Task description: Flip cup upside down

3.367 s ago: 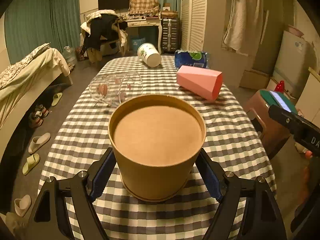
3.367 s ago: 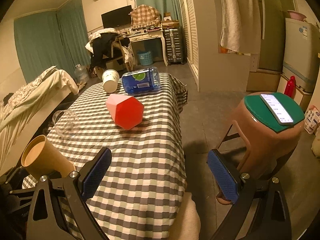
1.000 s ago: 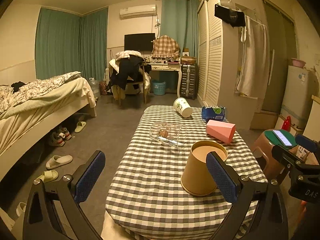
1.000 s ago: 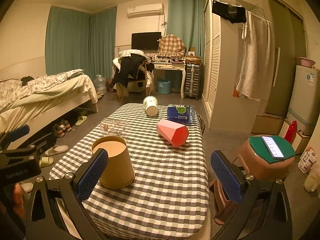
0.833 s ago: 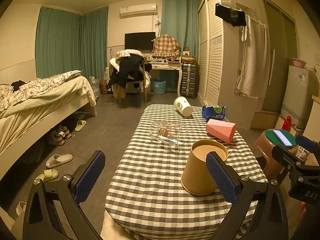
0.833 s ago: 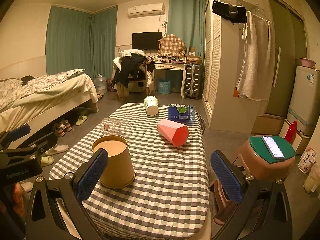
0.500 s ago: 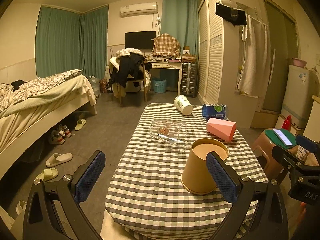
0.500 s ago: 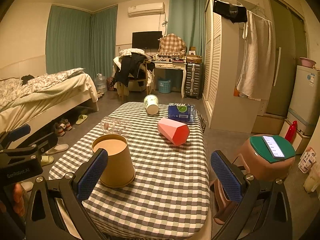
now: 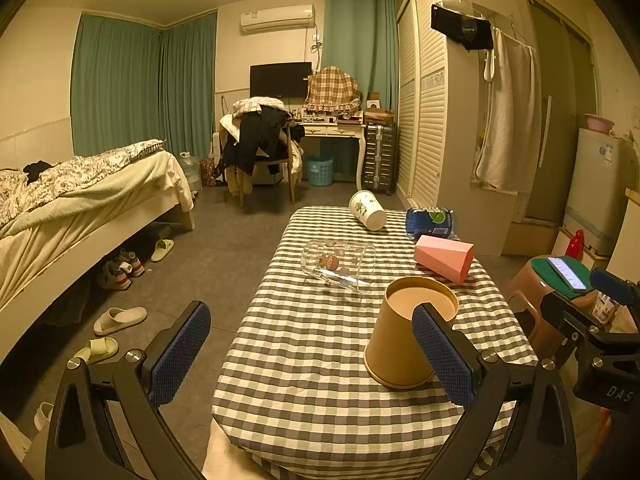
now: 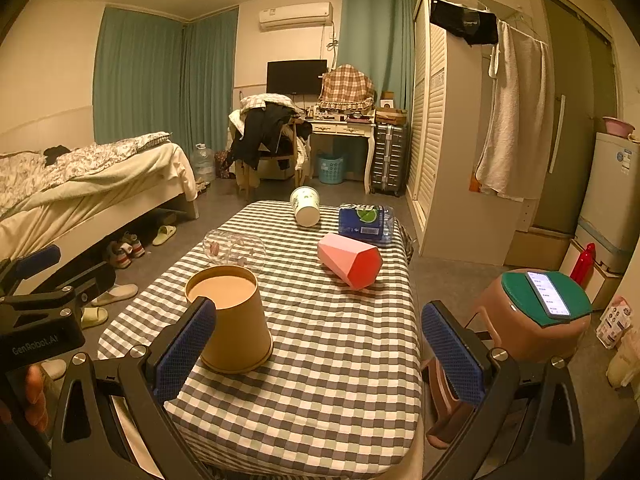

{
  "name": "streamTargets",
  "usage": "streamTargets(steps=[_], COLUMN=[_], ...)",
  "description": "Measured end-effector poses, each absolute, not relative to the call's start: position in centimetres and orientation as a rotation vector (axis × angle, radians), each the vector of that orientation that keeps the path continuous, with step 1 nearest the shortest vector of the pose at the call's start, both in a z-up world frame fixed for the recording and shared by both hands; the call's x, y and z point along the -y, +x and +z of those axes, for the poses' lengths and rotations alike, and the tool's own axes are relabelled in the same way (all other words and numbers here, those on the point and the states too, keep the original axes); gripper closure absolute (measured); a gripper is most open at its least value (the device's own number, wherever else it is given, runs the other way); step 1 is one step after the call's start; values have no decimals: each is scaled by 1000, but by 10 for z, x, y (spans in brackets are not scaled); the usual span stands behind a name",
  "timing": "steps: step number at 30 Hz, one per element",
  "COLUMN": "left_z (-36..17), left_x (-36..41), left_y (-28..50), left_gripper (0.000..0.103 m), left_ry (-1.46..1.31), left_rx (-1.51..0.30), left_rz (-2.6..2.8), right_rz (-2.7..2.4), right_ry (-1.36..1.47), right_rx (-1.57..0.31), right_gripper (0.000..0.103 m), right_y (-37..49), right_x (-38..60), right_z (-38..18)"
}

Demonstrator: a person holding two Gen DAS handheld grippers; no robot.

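Brown paper cup (image 9: 408, 336) upside down on checked table (image 9: 320, 360) (glass jar's (image 9: 340, 266) figure print only in left view)

Brown cup (image 9: 404, 344) right side partly hidden behind left gripper (image 9: 310, 352) pad; glass jar (image 10: 234, 250) near edge behind cup rim

Dim, warm yellow indoor light; soft shadows; sharp focus; strong fisheye bending and dark vignetted corners
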State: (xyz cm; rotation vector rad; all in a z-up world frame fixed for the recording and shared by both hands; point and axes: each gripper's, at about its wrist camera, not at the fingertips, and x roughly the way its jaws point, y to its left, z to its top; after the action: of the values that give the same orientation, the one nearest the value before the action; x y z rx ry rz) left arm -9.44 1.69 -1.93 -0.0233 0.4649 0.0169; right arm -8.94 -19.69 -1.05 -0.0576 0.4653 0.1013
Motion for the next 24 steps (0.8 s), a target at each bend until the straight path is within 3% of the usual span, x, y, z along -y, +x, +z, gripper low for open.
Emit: streamTargets(steps=[24], left_z=[-21], left_x=[-19], left_y=[-94], left_gripper=[0], left_ry=[-25], left_rx=[-469], left_rz=[18], right_rz=[107], right_ry=[-67], right_rx=[-474], right_gripper=[0], right_y=[-86], right_x=[196], right_z=[-11])
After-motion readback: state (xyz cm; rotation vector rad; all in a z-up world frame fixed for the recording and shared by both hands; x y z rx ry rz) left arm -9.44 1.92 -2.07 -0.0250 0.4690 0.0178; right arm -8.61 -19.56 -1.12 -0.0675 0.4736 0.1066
